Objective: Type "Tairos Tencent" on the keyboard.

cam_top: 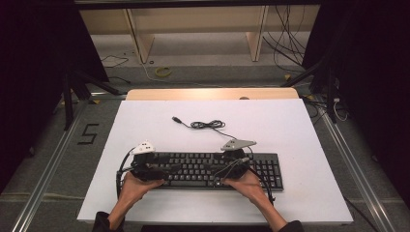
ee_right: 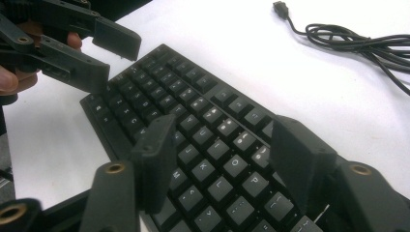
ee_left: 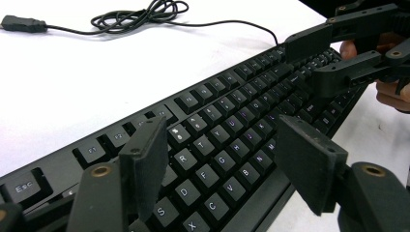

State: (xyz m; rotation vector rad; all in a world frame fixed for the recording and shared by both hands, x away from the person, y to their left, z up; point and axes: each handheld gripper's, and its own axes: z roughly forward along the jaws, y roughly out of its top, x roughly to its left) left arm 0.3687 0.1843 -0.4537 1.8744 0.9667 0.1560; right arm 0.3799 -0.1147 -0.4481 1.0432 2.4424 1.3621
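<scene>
A black keyboard (cam_top: pixel 212 170) lies flat on a white table (cam_top: pixel 145 121), near the edge closest to the person, with its long side running left to right. The person's hands hold two grippers over it. The left gripper (cam_top: pixel 151 174) hovers above the letter keys at the keyboard's left end, and the right gripper (cam_top: pixel 231 170) above the keys right of the middle. Both sets of jaws stand apart with nothing between the pads; neither grasps the keyboard. The keyboard's cable (cam_top: pixel 207 124) runs to a loose coil on the table beyond it, ending in a free plug (cam_top: pixel 177 119). The risks, as a judgement: jaws lowered here would press on keycaps rather than the frame, and could pop a key off or slip. If one side lifts first, the keyboard could tilt and slide. The trailing cable could also drag or snag if the keyboard is moved.
</scene>
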